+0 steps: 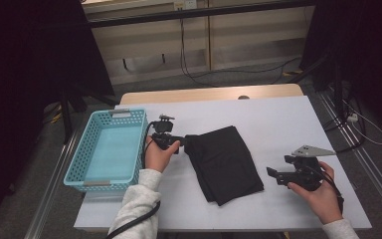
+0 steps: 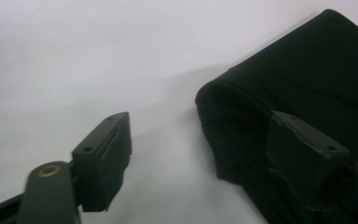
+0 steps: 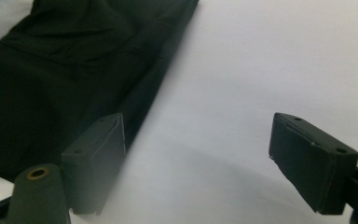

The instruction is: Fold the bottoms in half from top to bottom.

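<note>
Lying folded on the white table (image 1: 278, 119), the black cloth (image 1: 224, 162) sat near the middle, its long side running from upper left to lower right in the high view. A blue basket (image 1: 87, 159) stood at the table's left edge, well apart from the cloth.

The left gripper (image 1: 181, 139) rested at the cloth's upper left corner, held by the left hand (image 1: 159, 154) between basket and cloth. Its jaws stood wide. In the left gripper view (image 2: 205, 154) one jaw was over bare table and the other was in front of the cloth's rounded folded edge (image 2: 242, 121); the pads did not press on the fabric, and whether that jaw touched it I cannot tell.

The right gripper (image 1: 273, 174) was held by the right hand (image 1: 318, 191) near the table's right front, pointing toward the cloth's lower right end and just short of it. Its jaws also stood wide with nothing between them. In the right gripper view (image 3: 196, 158) the cloth (image 3: 65, 79) stretched up the left side, its straight edge running diagonally, one jaw in front of that edge and the other over bare table.

A grey plate (image 1: 312, 150) topped the right gripper.
</note>
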